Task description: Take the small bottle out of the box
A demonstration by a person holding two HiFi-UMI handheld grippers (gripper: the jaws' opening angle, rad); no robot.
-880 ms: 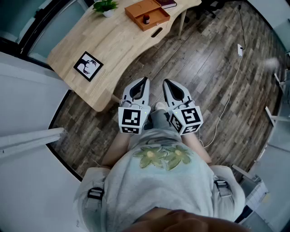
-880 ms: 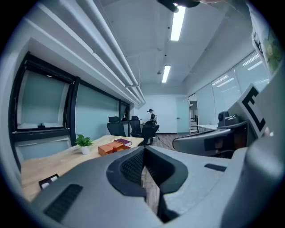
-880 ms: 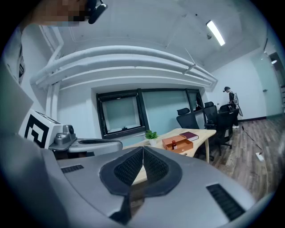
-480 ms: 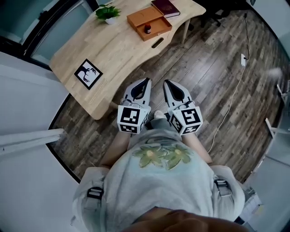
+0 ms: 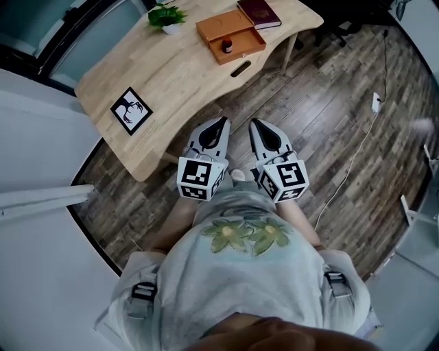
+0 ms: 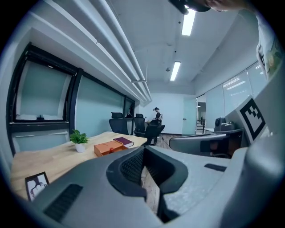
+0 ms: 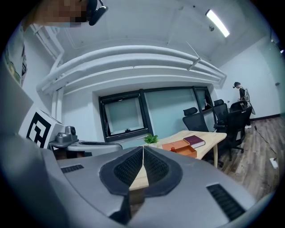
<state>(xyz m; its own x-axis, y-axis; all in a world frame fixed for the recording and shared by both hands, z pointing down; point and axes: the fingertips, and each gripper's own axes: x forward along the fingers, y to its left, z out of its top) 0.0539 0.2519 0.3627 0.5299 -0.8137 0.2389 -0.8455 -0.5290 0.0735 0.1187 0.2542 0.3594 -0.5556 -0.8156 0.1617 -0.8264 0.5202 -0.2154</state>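
Observation:
An orange box [image 5: 230, 33] lies open at the far end of a wooden table [image 5: 171, 75]. A small dark bottle with a red cap [image 5: 227, 46] stands inside it. Both gripper views show the box [image 6: 109, 148] [image 7: 180, 147] far ahead, with the bottle [image 7: 173, 149] a small red dot. My left gripper [image 5: 221, 121] [image 6: 144, 149] and right gripper [image 5: 254, 123] [image 7: 143, 148] are held side by side in front of my body, over the wooden floor and short of the table. Both are shut and hold nothing.
A dark red book [image 5: 259, 12] lies beside the box and a small potted plant [image 5: 167, 15] stands left of it. A black-and-white picture card [image 5: 130, 110] lies near the table's left end. A white cable [image 5: 350, 164] runs across the floor. Office chairs [image 6: 147, 129] stand beyond the table.
The table with the box has slid a little down and right in the head view and looks slightly nearer. Both grippers keep their place in front of my body, still shut.

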